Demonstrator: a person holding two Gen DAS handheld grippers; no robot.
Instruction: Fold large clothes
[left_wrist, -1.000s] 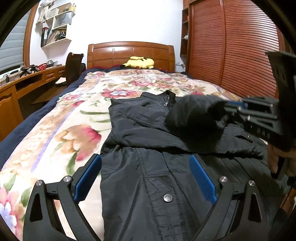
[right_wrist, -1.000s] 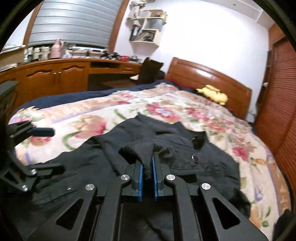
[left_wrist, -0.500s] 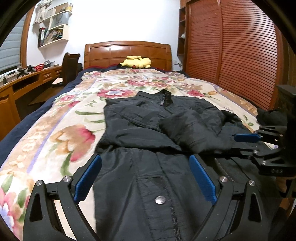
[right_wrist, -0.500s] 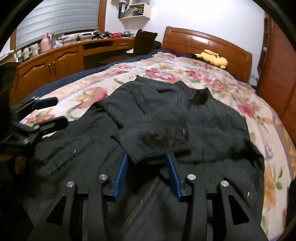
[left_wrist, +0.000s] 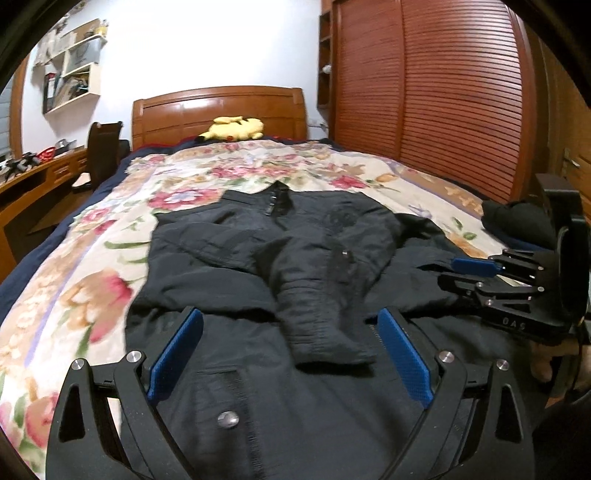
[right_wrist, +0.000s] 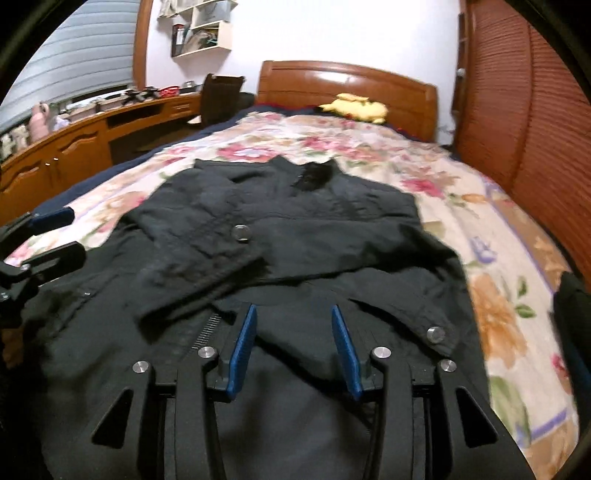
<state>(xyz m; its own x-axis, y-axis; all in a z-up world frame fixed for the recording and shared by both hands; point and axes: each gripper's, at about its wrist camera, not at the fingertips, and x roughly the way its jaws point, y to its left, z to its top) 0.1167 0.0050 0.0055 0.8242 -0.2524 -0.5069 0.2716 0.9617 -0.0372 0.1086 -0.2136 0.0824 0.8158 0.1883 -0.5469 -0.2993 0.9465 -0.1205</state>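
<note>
A black jacket (left_wrist: 280, 258) lies flat on the floral bedspread (left_wrist: 88, 295), collar toward the headboard. Both sleeves are folded in across its chest; one cuff (left_wrist: 325, 339) lies near the zip. It also shows in the right wrist view (right_wrist: 295, 236). My left gripper (left_wrist: 291, 354) is open and empty over the jacket's lower front. My right gripper (right_wrist: 293, 350) is open and empty over the lower right front; it also shows in the left wrist view (left_wrist: 476, 275).
A yellow plush toy (left_wrist: 236, 129) lies by the wooden headboard (left_wrist: 221, 110). A slatted wardrobe (left_wrist: 443, 92) stands on the right. A desk (right_wrist: 74, 147) and chair (right_wrist: 221, 96) stand on the left. A dark bundle (left_wrist: 517, 218) lies at the bed's right edge.
My right gripper held the sleeve cuff, carried it across the chest, opened and let it go, then drew back. The left gripper stayed open, shifting slightly.
</note>
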